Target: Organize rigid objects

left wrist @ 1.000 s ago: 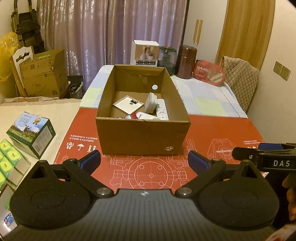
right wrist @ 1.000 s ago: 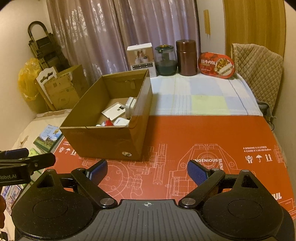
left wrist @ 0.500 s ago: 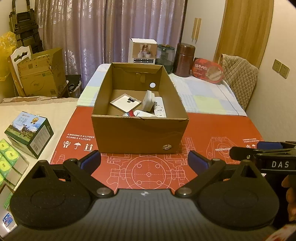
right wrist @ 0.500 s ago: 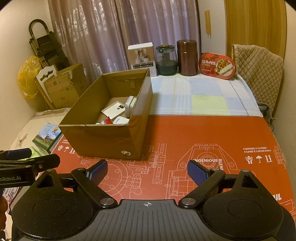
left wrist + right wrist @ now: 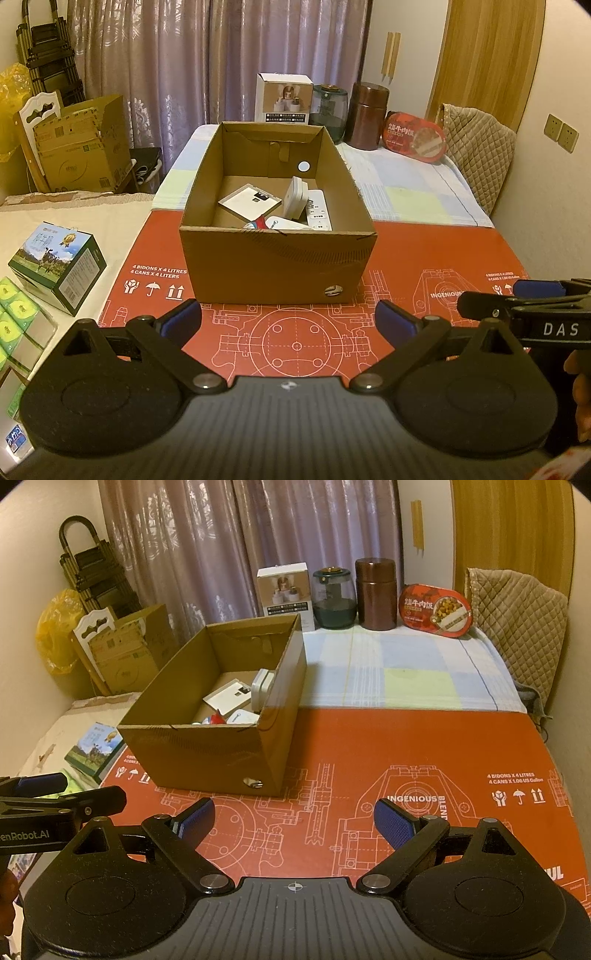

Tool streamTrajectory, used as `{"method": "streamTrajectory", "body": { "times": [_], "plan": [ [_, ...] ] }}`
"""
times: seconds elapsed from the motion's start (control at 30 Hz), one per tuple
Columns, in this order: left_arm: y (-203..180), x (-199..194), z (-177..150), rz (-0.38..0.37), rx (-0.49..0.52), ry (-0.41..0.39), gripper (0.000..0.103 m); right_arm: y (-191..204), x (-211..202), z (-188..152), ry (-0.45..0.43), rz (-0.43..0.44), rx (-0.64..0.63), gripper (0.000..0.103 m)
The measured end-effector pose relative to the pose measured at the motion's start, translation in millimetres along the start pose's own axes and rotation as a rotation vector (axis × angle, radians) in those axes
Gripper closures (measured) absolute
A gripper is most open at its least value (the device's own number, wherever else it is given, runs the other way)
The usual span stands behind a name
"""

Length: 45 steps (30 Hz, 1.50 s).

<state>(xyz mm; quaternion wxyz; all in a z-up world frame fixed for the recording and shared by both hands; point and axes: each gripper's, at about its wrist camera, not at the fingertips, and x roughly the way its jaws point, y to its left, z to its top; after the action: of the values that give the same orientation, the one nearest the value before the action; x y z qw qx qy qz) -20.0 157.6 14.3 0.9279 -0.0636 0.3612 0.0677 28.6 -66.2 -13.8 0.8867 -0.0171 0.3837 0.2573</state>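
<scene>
Red printed cardboard sheet (image 5: 424, 258) lies bare around the open cardboard box (image 5: 277, 266), which already holds a power strip (image 5: 318, 210) and white packets, while the left gripper (image 5: 288, 319) and right gripper (image 5: 295, 821) hover empty, fingers apart, so sorting looks nearly finished.

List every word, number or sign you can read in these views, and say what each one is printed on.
"4 BIDONS X 4 LITRES / 4 CANS X 4 LITERS": red printed mat.
"INGENIOUS BLEND", cut off: red printed mat.
"DAS": right tongs.
"enRobot.AI", cut off: left tongs.
Chinese characters on the red oval meal tray: blurred.
</scene>
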Motion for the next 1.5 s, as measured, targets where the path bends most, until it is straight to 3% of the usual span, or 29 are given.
{"method": "streamTrajectory", "body": {
  "times": [1.5],
  "plan": [
    [-0.9, 5.4, 4.1, -0.001, -0.001, 0.0, 0.004, 0.7, 2.6, 1.5, 0.0, 0.002, -0.002, 0.013]
  ]
}}
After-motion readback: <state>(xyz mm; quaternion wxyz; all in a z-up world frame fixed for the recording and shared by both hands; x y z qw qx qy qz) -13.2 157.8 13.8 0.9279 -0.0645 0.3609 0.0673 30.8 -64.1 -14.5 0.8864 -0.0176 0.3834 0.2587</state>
